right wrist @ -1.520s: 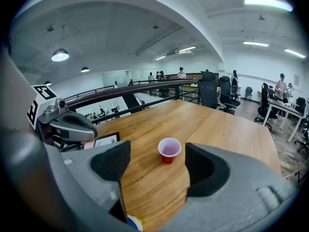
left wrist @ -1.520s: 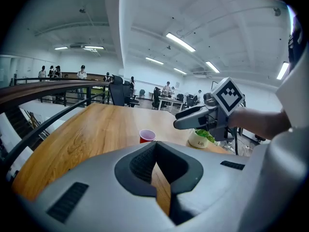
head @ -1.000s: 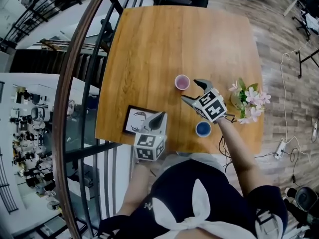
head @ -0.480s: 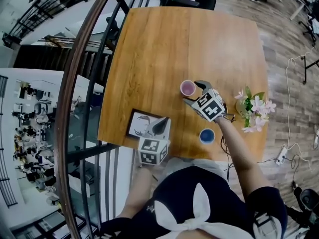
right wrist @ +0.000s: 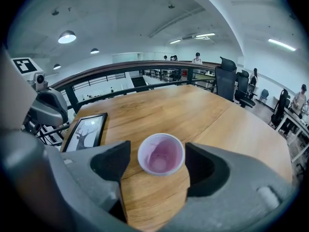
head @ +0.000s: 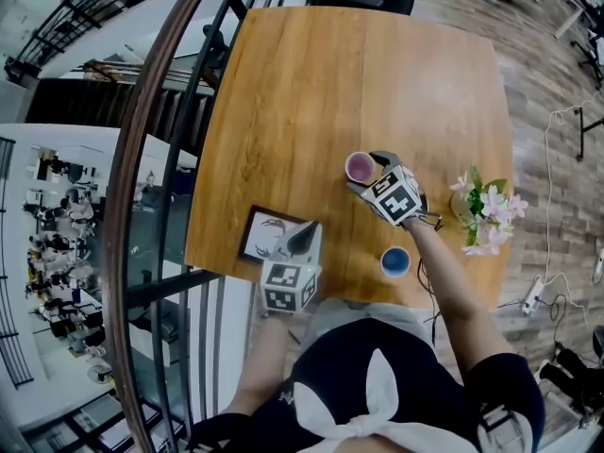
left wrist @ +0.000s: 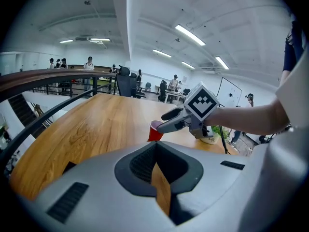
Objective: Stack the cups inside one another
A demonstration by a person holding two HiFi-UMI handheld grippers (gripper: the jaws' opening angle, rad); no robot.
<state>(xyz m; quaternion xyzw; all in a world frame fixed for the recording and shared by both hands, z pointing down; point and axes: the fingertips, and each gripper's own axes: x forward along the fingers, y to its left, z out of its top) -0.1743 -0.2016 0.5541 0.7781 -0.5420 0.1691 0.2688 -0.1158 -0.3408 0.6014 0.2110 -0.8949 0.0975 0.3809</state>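
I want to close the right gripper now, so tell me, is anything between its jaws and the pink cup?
Nothing visible is in the way. The right gripper has its jaws apart on either side of the pink cup, which stands upright on the table with only bare wood around it.

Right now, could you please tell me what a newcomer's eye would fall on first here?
The pink cup mid-table, standing between the open fingers of the right gripper. Next, the blue cup near the person's edge of the table, and the pink flowers at its right edge.
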